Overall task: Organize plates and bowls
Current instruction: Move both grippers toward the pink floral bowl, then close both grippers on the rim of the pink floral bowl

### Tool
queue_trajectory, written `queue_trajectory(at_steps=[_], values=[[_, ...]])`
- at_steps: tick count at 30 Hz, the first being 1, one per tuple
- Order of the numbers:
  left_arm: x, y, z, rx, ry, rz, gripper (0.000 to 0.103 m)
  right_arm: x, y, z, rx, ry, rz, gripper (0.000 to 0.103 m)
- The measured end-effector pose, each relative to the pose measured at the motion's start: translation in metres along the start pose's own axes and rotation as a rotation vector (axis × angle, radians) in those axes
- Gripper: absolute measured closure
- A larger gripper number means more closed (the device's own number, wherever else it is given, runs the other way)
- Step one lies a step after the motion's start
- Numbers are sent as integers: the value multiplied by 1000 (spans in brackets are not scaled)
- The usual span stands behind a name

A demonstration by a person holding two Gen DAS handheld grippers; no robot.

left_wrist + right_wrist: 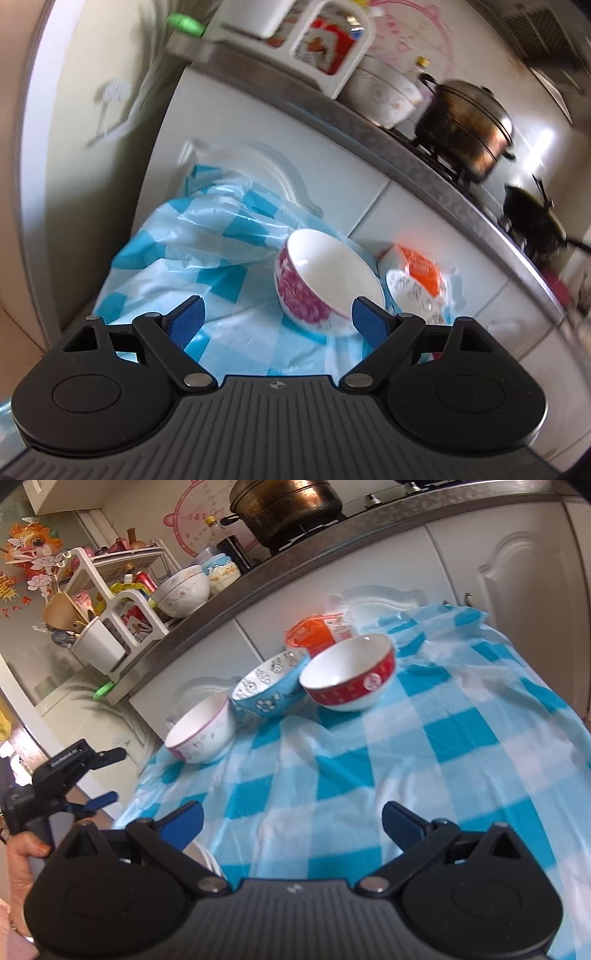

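Observation:
A white bowl with a pink flower pattern stands near the left edge of a table under a blue-and-white checked cloth. To its right stand a blue bowl and a red-banded bowl. My left gripper is open and empty, just short of the pink bowl; it also shows in the right wrist view. My right gripper is open and empty above the near part of the cloth. A white rim shows under its left finger.
An orange-and-white packet lies behind the bowls. White cabinet doors rise behind the table under a countertop with a large pot, bowls and a utensil rack.

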State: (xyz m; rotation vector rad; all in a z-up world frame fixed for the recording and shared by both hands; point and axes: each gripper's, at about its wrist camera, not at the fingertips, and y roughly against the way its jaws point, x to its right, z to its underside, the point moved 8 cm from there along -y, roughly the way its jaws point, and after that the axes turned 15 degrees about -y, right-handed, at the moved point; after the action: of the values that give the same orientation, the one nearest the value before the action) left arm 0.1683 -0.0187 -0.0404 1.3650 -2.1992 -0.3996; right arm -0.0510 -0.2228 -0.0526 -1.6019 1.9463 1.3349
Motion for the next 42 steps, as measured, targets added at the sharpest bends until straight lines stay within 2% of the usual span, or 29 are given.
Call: queue_trajectory(at_steps=[4, 7, 12, 18, 22, 28, 32, 38, 42], values=[[-8, -23, -12, 6, 9, -11, 0, -21, -27, -18, -54, 4, -54, 1], [-8, -37, -14, -5, 32, 24, 0, -42, -50, -29, -82, 8, -86, 2], [-6, -52, -17, -9, 71, 80, 6, -65, -92, -47, -147, -39, -131, 6], [-10, -60, -10, -26, 132, 125, 8, -90, -139, -54, -223, -26, -157, 9], [-11, -62, -4, -44, 135, 114, 8, -104, -163, -50, -266, -3, -177, 13], [-17, -63, -3, -50, 176, 116, 7, -101, -198, -47, -306, -42, -154, 29], [-20, -62, -2, -53, 193, 124, 6, -100, -214, -46, -333, -91, -181, 29], [-24, -62, 1, -58, 203, 118, 2, -103, -235, -38, -370, -89, -189, 30], [-26, -62, 3, -65, 217, 112, 2, -103, -242, -35, -373, -60, -174, 40]])
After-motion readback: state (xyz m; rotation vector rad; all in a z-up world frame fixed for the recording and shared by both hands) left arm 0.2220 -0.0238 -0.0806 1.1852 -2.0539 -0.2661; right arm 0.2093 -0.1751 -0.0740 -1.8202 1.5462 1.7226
